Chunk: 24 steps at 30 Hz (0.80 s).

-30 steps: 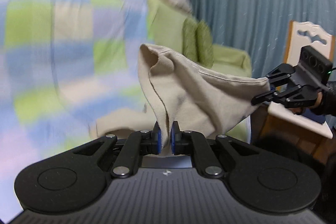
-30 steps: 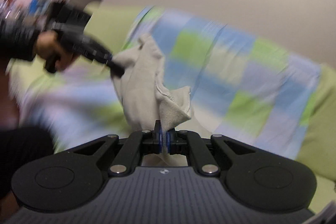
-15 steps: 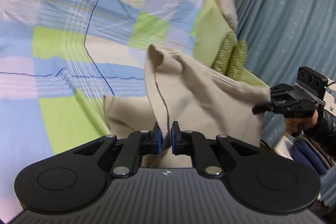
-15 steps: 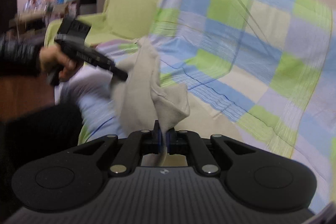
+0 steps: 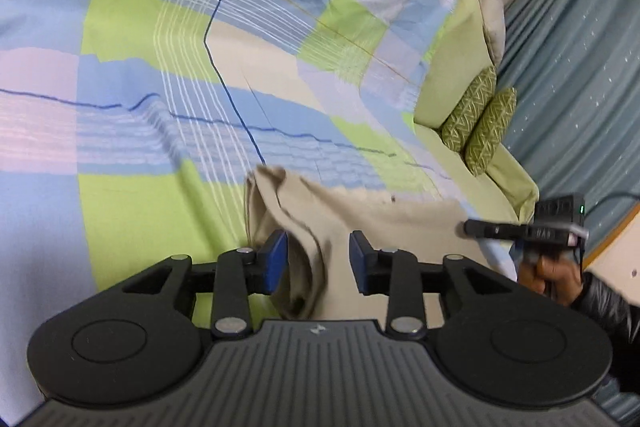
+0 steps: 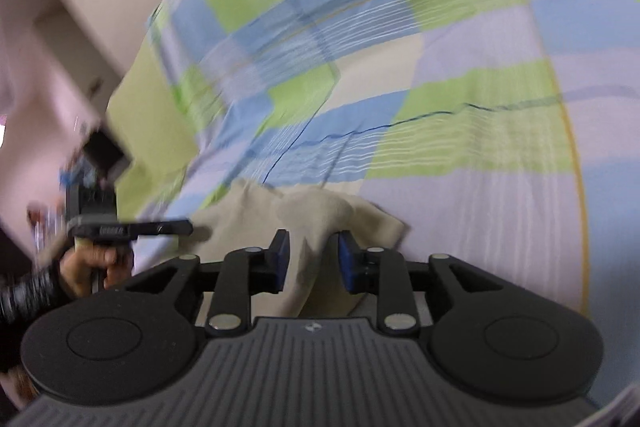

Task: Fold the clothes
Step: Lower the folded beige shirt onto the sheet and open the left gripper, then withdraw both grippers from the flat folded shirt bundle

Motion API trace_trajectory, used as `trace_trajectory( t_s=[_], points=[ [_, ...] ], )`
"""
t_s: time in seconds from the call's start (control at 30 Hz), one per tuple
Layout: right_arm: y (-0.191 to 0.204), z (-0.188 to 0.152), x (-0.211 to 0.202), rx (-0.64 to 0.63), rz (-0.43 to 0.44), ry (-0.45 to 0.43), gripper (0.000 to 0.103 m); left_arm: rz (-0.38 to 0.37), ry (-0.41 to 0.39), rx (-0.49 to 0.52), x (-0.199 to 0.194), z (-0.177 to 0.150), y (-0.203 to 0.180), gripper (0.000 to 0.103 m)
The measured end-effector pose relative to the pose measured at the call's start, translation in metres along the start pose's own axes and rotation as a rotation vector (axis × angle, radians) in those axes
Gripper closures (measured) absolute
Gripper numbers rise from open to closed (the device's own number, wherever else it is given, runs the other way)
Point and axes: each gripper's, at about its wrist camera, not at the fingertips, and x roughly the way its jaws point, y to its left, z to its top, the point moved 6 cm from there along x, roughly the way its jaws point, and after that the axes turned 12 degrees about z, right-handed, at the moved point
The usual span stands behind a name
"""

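Left tongs [image 5: 318, 259]: were spread apart, a fabric ridge lying loose between them.
Right tongs [image 6: 312, 259]: likewise parted over a raised fold.
Beige garment [image 5: 384, 227]: was laid on the checked sofa cover [image 5: 160, 67], long axis stretched between both tongs.

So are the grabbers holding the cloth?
No. The left gripper and right gripper are both open; the beige cloth lies loose between their fingers.

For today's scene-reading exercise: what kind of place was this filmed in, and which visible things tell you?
Probably a home living room: a sofa under a checked sheet, cushions, and a curtain.
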Motion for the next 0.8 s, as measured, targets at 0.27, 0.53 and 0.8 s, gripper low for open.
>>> trace_trajectory(
  t_s=[0.27,0.53,0.8],
  points=[
    [-0.007,0.003,0.01,0.059,-0.081,-0.1,0.095,0.061,-0.016,0.014,0.014,0.003,0.0,0.101],
    [-0.023,-0.001,0.018,0.099,-0.136,-0.122,0.096,0.107,-0.021,-0.007,0.02,-0.006,0.006,0.1],
    [0.009,0.007,-0.015,-0.044,-0.246,-0.183,0.086,0.256,-0.105,0.251,-0.028,-0.001,-0.027,0.097]
  ],
)
